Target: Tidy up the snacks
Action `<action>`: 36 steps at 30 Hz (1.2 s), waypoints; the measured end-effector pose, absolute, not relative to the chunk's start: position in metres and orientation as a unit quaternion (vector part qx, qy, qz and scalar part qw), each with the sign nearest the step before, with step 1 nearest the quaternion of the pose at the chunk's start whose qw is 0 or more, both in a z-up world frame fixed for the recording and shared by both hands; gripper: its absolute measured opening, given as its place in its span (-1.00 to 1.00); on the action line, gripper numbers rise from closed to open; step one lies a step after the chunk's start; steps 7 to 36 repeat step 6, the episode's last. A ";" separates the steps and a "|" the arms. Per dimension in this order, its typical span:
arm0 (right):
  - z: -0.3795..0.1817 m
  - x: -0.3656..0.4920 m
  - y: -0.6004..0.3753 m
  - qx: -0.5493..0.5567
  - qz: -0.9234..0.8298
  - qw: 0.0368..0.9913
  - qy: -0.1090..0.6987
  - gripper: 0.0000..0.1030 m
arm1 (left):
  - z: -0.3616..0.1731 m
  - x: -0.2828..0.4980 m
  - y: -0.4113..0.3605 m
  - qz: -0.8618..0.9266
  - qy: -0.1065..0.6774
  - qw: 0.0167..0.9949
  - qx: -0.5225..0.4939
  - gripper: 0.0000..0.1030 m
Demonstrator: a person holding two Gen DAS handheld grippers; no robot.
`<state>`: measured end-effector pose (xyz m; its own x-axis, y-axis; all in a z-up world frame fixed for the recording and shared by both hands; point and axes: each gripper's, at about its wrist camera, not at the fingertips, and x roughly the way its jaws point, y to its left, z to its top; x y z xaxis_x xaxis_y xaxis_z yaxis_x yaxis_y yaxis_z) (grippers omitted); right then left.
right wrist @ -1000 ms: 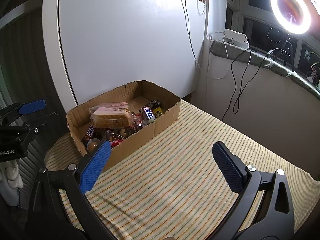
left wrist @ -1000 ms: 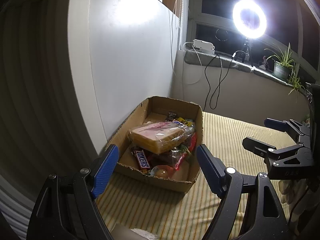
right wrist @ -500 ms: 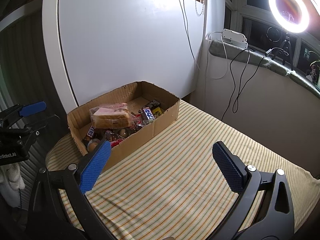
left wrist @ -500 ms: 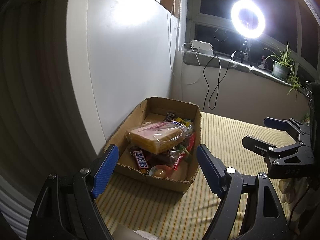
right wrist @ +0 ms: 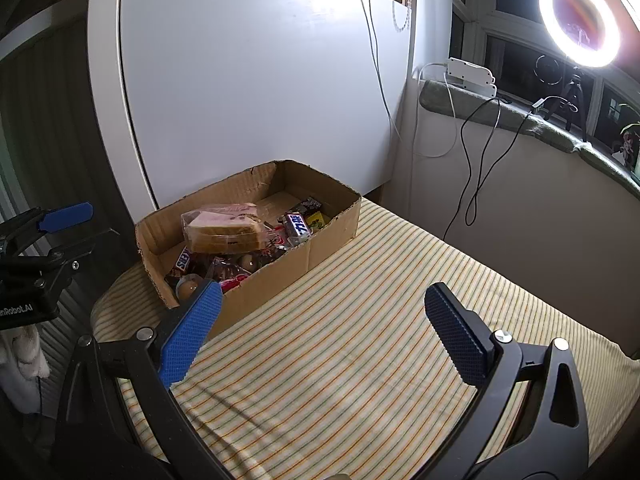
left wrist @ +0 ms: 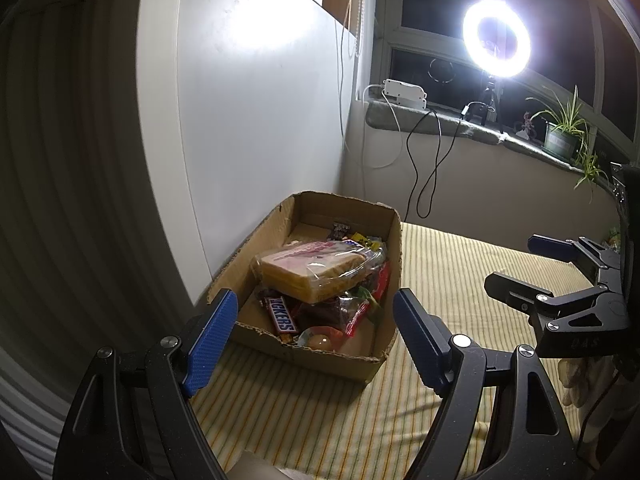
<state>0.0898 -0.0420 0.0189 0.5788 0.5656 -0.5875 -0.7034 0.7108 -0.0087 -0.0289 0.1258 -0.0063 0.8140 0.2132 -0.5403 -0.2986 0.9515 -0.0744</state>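
Snacks fill a cardboard box [left wrist: 386, 236] that stands on the striped desk [right wrist: 360, 360] against the white panel [right wrist: 260, 100]. Inside the box, a wrapped sandwich [left wrist: 316, 270] lies on top, above a Snickers bar [left wrist: 282, 314]. Left gripper [left wrist: 312, 338] and right gripper [right wrist: 324, 326], both before the box, have jaws wide open, holding nothing.

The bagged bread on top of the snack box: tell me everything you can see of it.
The bagged bread is a tan, thick-sliced piece in clear crinkled plastic with a pink printed label along its top. It lies roughly flat, slightly tilted, as the highest item in the open cardboard box, resting on the Snickers bar and other wrappers. Neither claw touches it.
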 end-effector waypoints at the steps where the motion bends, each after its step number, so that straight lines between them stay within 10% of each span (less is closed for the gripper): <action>1: 0.019 0.090 -0.041 -0.121 0.361 0.880 0.285 1.00 | -0.006 -0.030 0.125 0.134 0.273 0.949 -0.078 0.56; 36: 0.020 0.090 -0.045 -0.120 0.360 0.880 0.285 1.00 | -0.006 -0.031 0.124 0.133 0.273 0.950 -0.077 0.56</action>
